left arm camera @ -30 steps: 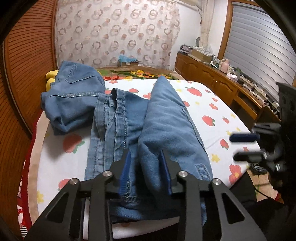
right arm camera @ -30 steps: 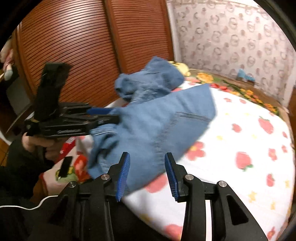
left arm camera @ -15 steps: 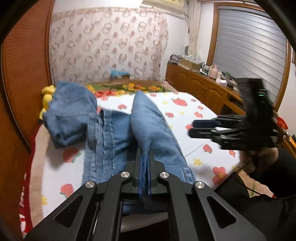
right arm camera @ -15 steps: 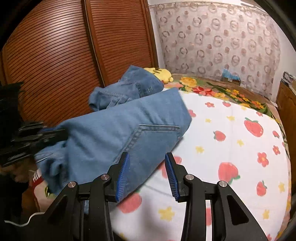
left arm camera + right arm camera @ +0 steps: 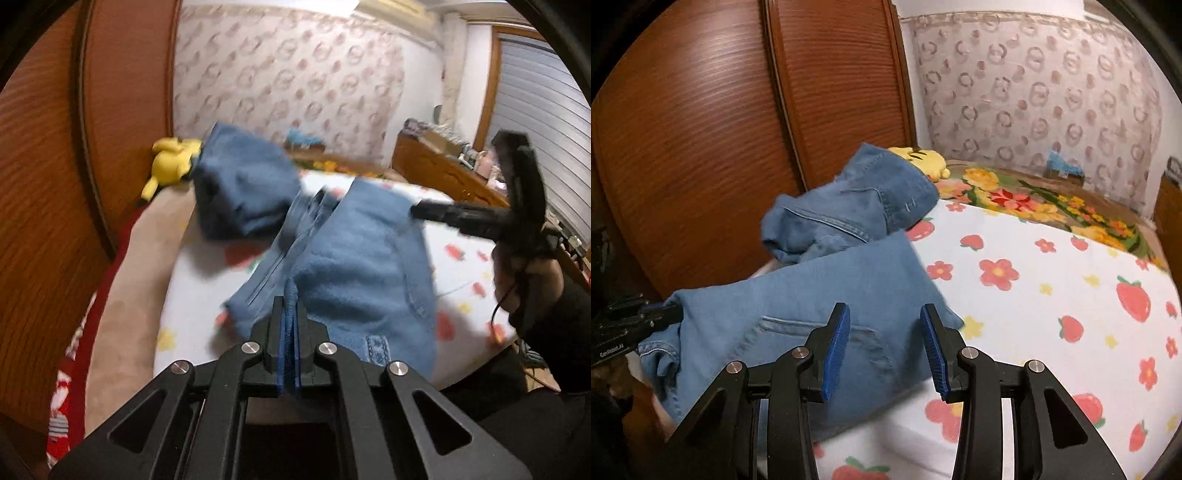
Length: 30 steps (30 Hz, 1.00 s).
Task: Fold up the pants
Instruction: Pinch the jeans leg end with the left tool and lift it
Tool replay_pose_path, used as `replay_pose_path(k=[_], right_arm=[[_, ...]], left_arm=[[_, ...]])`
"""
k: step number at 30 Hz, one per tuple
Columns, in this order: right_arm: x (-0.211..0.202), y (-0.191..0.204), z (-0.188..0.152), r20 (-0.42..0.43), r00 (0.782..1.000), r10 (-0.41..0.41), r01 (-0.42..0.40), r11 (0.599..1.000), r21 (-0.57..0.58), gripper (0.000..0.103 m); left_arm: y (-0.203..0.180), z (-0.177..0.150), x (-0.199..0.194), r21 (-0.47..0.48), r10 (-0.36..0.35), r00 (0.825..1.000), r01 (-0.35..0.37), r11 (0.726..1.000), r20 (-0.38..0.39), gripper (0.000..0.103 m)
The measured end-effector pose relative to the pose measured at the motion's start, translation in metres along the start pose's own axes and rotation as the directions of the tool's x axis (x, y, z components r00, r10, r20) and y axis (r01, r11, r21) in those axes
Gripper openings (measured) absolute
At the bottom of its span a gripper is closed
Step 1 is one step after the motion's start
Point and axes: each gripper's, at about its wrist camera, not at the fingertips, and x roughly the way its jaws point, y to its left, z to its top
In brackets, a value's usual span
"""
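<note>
**Left tongs pinching jeans edge, right tongs free**

On my left wrist cam, the left gripper (image 5: 290, 325) w/ blue pads is clamped on a fold of the blue denim pants (image 5: 354, 258), bottom centre of frame. Its jaws have just been closing, cloth between them. The pants lie across the white strawberry-print bed sheet (image 5: 1052, 295), mid-frame. On the right cam, the right gripper (image 5: 884, 347) sits bottom centre, jaws apart, nothing pinched, above the denim. Second bundle of blue denim (image 5: 857, 206) lies upper left, beside a yellow plush toy (image 5: 173, 164).
</note>
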Motion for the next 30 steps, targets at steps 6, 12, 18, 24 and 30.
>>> replay_pose_path(k=[6, 12, 18, 24, 30], right_arm=[[0.014, -0.021, 0.015, -0.008, 1.0, 0.002, -0.002, 1.0, 0.006, 0.056], [0.037, -0.029, 0.037, -0.091, 0.993, 0.077, -0.076, 0.997, 0.013, 0.057], [0.041, -0.019, 0.054, -0.108, 0.99, 0.093, -0.101, 0.993, -0.066, 0.003], [0.029, 0.002, 0.083, -0.002, 0.996, 0.093, -0.092, 0.983, -0.161, 0.002], [0.064, 0.027, 0.092, -0.019, 0.999, 0.051, -0.054, 0.973, -0.227, 0.002]], left_arm=[[0.005, -0.01, 0.016, -0.002, 0.001, 1.0, -0.001, 1.0, -0.029, 0.004], [0.005, -0.01, 0.013, 0.026, -0.002, 1.0, 0.002, 1.0, -0.031, 0.004], [0.008, -0.01, 0.008, 0.036, -0.013, 1.0, 0.014, 0.999, -0.019, 0.004], [0.019, -0.011, 0.0, 0.009, -0.005, 1.0, 0.005, 1.0, 0.001, 0.004], [0.037, -0.017, 0.001, -0.018, 0.015, 1.0, -0.016, 1.0, -0.015, 0.004]])
